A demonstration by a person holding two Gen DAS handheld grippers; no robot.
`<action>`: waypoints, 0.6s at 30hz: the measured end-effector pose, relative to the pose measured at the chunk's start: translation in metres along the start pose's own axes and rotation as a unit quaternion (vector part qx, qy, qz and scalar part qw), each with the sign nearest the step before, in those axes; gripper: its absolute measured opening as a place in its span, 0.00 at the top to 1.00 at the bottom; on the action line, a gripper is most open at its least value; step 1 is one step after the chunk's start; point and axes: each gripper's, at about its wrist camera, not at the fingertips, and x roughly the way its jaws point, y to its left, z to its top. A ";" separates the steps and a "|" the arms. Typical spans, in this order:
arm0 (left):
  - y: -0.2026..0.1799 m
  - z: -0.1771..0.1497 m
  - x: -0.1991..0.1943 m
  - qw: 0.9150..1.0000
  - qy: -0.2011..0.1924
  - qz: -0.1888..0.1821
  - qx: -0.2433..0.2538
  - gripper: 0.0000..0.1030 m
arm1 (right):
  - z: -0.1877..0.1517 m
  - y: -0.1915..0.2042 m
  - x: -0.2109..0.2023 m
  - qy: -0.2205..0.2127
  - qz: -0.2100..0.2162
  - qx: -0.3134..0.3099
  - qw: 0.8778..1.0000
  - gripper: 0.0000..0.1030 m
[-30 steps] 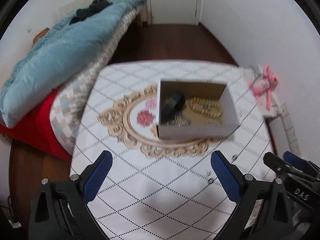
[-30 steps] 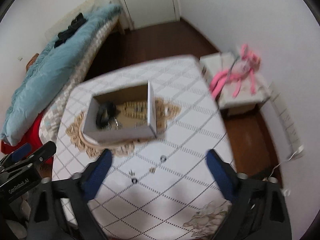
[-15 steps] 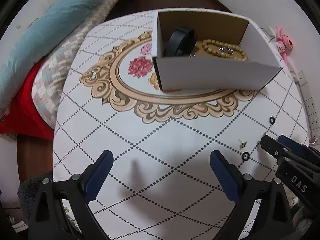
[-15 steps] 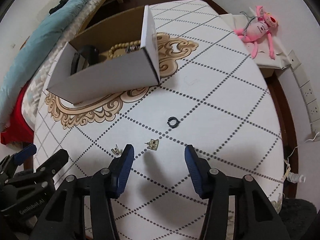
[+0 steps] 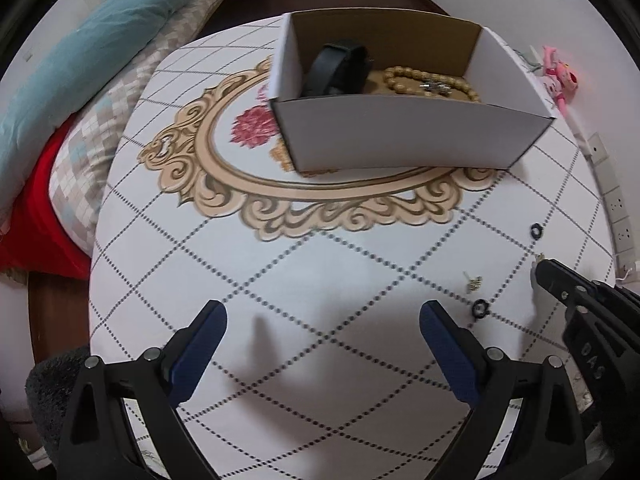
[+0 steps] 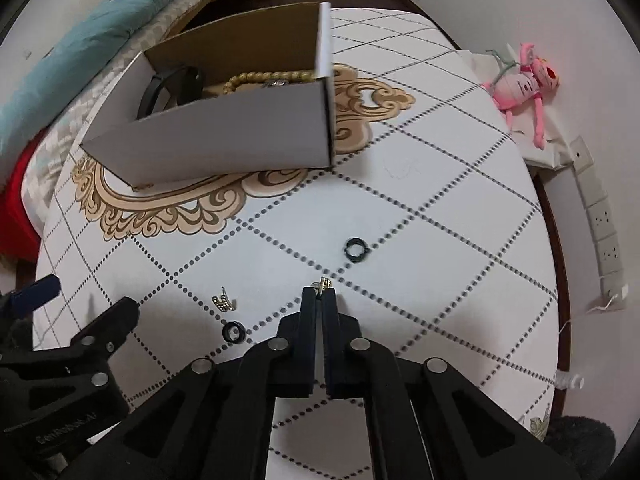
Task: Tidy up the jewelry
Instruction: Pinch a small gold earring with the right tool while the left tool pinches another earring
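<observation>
My right gripper (image 6: 320,294) is shut on a small gold earring (image 6: 323,283) that rests on the patterned tabletop (image 6: 440,240); only the earring's tip pokes out past the fingertips. A second gold earring (image 6: 224,302) and a black ring (image 6: 233,331) lie to its left, and another black ring (image 6: 354,249) lies just beyond it. The open white cardboard box (image 5: 400,136) holds a wooden bead bracelet (image 5: 432,80) and a black band (image 5: 340,68). My left gripper (image 5: 320,312) hangs open over bare tabletop, with nothing between its blue pads (image 5: 200,344).
A pink plush toy (image 6: 520,76) lies on a low stand to the right of the table. A bed with a blue blanket (image 5: 80,60) runs along the left. Wall sockets (image 6: 604,232) line the right wall. The table's rounded edge is close on the right.
Both grippers have dropped close to the tabletop. The right jaws went from wide open to shut around the gold earring. The left jaws stayed open.
</observation>
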 end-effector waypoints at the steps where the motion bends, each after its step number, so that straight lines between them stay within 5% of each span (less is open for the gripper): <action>1: -0.003 0.001 0.000 1.000 -0.001 -0.003 0.003 0.05 | -0.001 -0.006 -0.003 -0.003 0.002 0.010 1.000 0.98; 4: -0.018 0.002 -0.001 1.000 -0.002 -0.016 0.012 0.05 | -0.002 -0.025 -0.014 -0.008 0.005 0.030 0.999 0.98; 8: -0.033 0.004 0.003 0.999 0.005 -0.036 0.020 0.21 | -0.008 -0.046 -0.023 -0.011 0.001 0.052 0.999 0.98; 13: -0.052 0.006 0.007 0.998 0.006 -0.048 0.030 0.22 | -0.012 -0.062 -0.024 -0.011 -0.003 0.067 0.998 0.98; 18: -0.062 0.010 0.010 0.998 0.010 -0.055 0.042 0.45 | -0.010 -0.065 -0.026 -0.015 -0.002 0.072 0.997 0.98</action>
